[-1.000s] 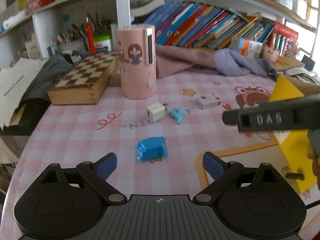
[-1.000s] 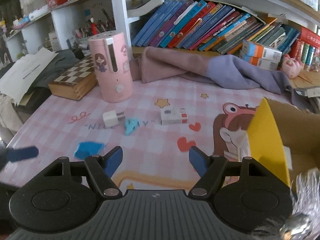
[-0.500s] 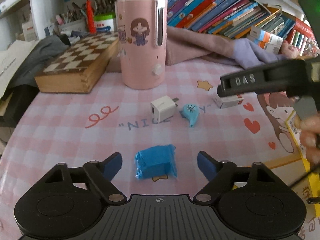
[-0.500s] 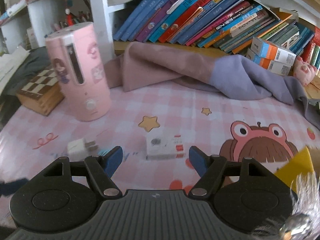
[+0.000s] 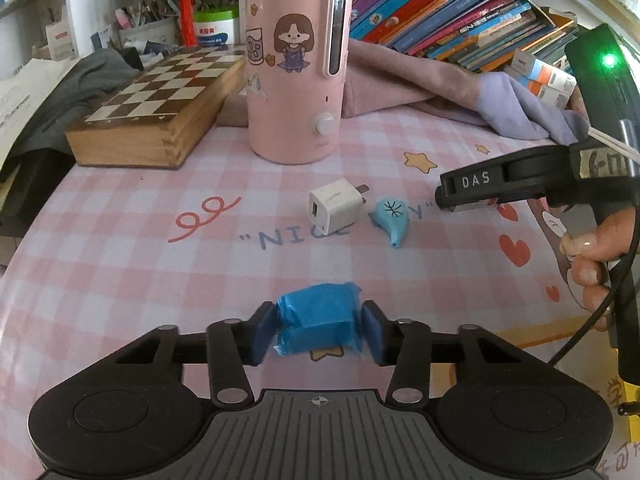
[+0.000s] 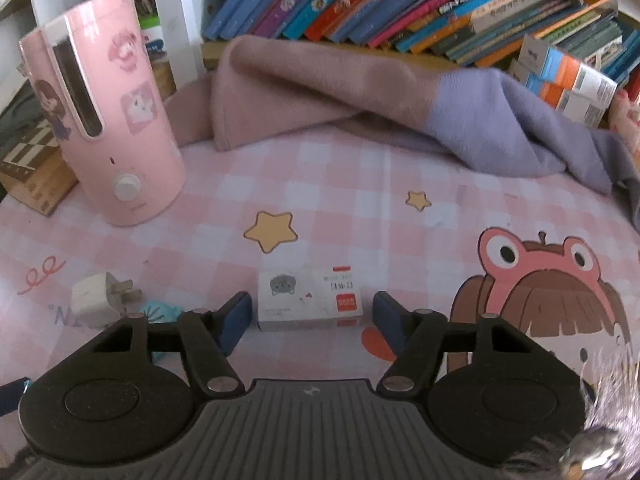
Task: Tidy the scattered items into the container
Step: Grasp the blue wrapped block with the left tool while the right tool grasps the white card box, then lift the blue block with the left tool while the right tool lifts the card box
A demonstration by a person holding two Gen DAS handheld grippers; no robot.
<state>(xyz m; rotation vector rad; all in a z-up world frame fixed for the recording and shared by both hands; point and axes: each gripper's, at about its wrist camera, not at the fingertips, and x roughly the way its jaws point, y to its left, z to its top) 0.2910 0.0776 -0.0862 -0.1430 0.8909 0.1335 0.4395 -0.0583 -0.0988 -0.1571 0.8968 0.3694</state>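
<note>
Jaws on the left gripper (image 5: 318,332) are closing around a blue tape-wrapped block (image 5: 320,322) on the pink checked tablecloth (image 5: 120,264), and both blue pads look like they're already touching its sides. Over on the right gripper (image 6: 310,316), the jaws are closing too, with a small white box (image 6: 310,300) with red labels lying flat between them, but there's a visible gap on each side, so nothing's gripped yet. A white charger plug (image 5: 336,205) sits just beside a light blue teardrop-shaped thing (image 5: 390,218), a bit past the block. Behind those stands a pink cylindrical appliance (image 5: 298,64) with a girl sticker, next to a wooden chessboard box (image 5: 160,108). No container shows up in either view.
</note>
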